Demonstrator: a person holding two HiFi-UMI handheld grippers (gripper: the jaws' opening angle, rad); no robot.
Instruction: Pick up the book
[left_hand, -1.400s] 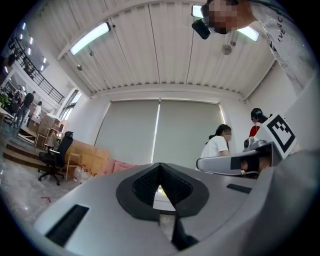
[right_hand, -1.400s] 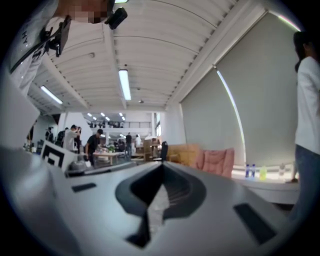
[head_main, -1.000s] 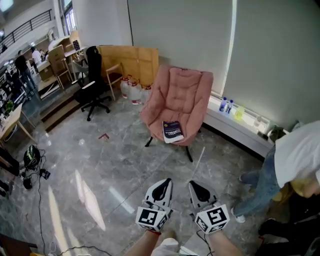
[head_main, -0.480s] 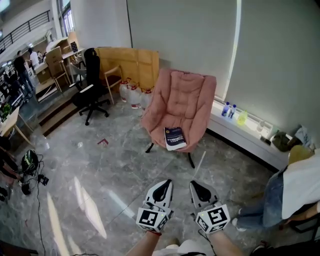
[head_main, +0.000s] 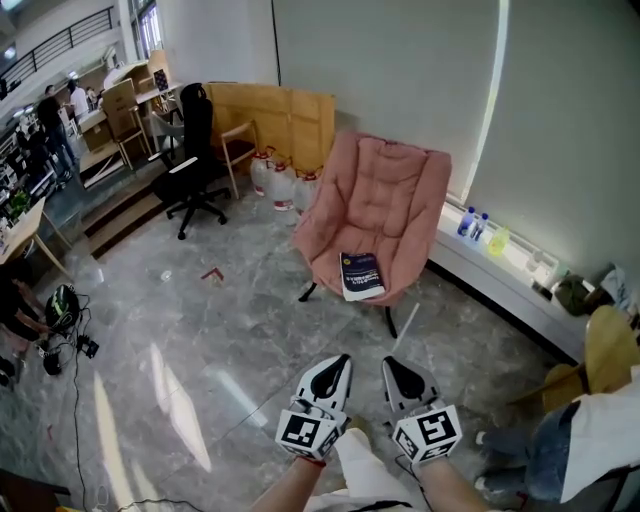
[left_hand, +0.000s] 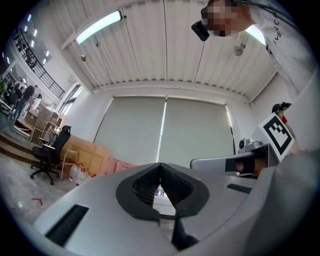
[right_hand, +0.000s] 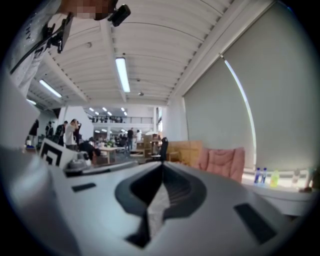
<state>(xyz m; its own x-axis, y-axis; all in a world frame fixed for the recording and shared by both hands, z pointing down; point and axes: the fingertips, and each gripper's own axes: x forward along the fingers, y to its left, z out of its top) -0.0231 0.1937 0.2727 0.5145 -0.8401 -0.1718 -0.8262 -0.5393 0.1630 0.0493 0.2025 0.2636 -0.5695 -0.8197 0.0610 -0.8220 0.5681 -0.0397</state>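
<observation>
Left tool (head_main: 336, 362) and right tool (head_main: 396, 366), closed, face the book (head_main: 362, 276).

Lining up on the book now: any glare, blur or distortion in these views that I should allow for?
Head view: sharp, dark blue book plain on the pink padded armchair; pale glare streaks on the glossy grey floor. Left gripper view: heavy fisheye bend, dark corners, bright ceiling lamp. Right gripper view: same bend, near jaws soft, blurred.

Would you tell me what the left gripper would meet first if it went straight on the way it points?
Nothing close: the left gripper aims right of the pink armchair, so probably the window ledge or the blind above it; depth unclear.
</observation>
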